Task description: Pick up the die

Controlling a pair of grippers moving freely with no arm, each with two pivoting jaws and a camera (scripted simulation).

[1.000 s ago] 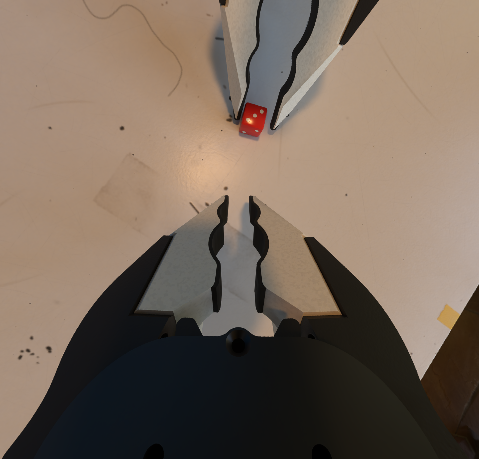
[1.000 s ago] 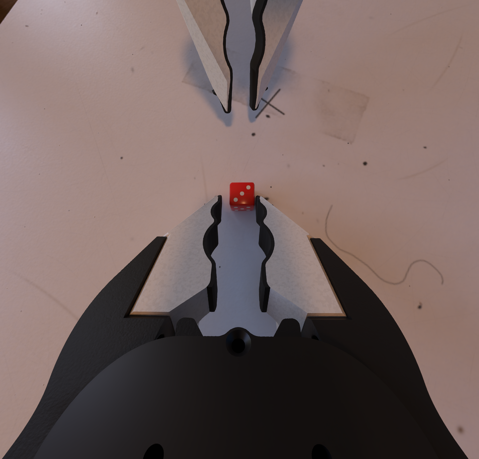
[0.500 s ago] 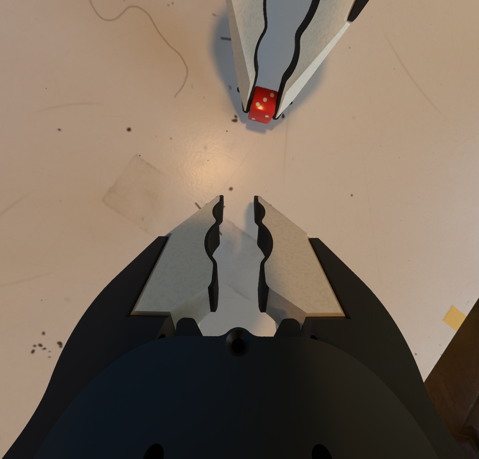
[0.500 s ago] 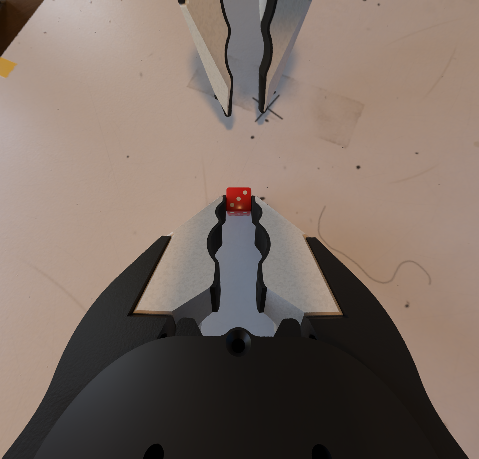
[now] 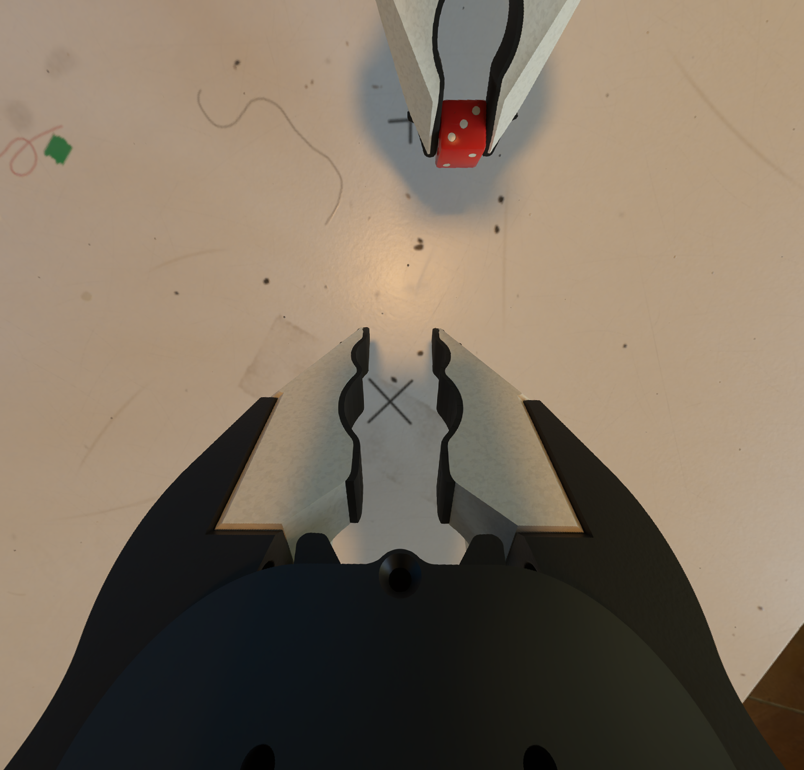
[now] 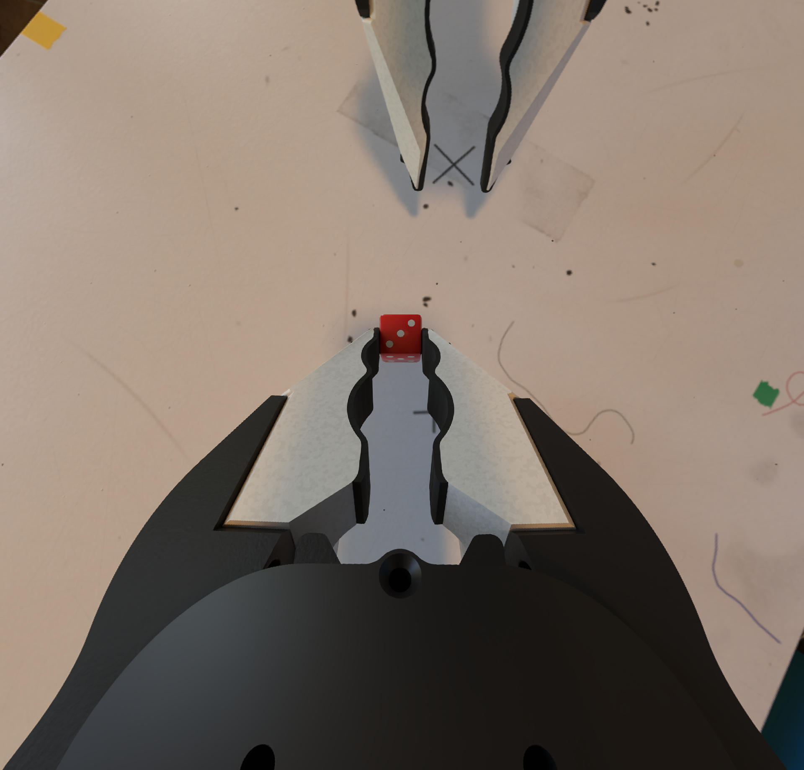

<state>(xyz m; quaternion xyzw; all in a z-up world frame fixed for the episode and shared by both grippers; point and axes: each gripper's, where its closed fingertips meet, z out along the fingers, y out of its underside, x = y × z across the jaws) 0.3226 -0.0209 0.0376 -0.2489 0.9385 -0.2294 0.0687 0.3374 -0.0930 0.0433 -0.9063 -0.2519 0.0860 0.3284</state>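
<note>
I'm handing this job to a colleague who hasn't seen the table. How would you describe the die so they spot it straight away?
On the pale, scuffed tabletop, find the right tongs with white fingers on a black body. Pinched between their tips is a small red cube die with white pips, three showing on top. It is the only red solid object; the nearby green tape scrap lies flat.

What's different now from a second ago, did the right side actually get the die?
Yes. A second ago the right gripper stood open with the die just past its fingertips on the table. It has since closed on the die and risen: the shadow in the left wrist view now lies clear of the die. The left gripper has risen too and opened a little wider, still empty. The die's three-dot face still points up.
</note>
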